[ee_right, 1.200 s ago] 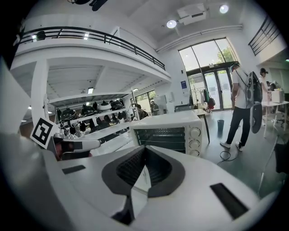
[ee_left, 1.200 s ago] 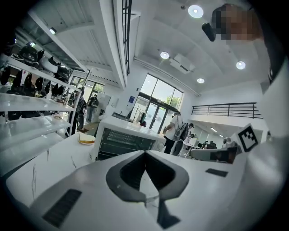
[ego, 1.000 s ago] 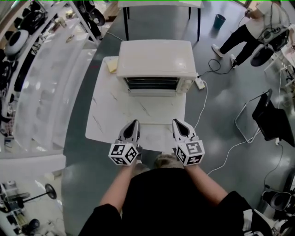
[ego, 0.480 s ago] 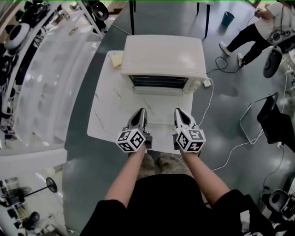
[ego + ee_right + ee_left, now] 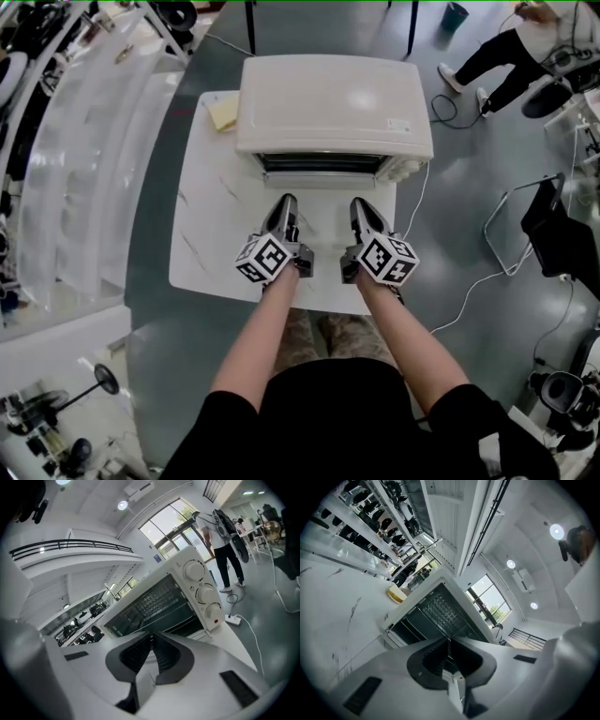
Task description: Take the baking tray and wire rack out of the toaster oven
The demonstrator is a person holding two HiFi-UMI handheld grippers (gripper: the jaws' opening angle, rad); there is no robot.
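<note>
A white toaster oven (image 5: 333,103) stands at the far end of a white marble table (image 5: 211,234). Its dark front faces me, and the wire rack (image 5: 445,613) (image 5: 154,599) shows inside as a grid. I cannot make out the baking tray. Side by side over the table, just short of the oven's front, are my left gripper (image 5: 286,202) (image 5: 449,641) and my right gripper (image 5: 360,206) (image 5: 152,637). Both are shut with nothing between their jaws and point at the oven. Three knobs (image 5: 201,592) sit on the oven's right side.
A yellow pad (image 5: 223,114) (image 5: 396,594) lies on the table left of the oven. A white cable (image 5: 417,202) runs off the table's right edge to the floor. Long shelving (image 5: 84,141) stands at the left, a black chair (image 5: 553,234) at the right, a person (image 5: 502,52) far right.
Both grippers have moved forward from the table's near edge toward the oven's front, sinking and rolling as they went. They stayed shut.
</note>
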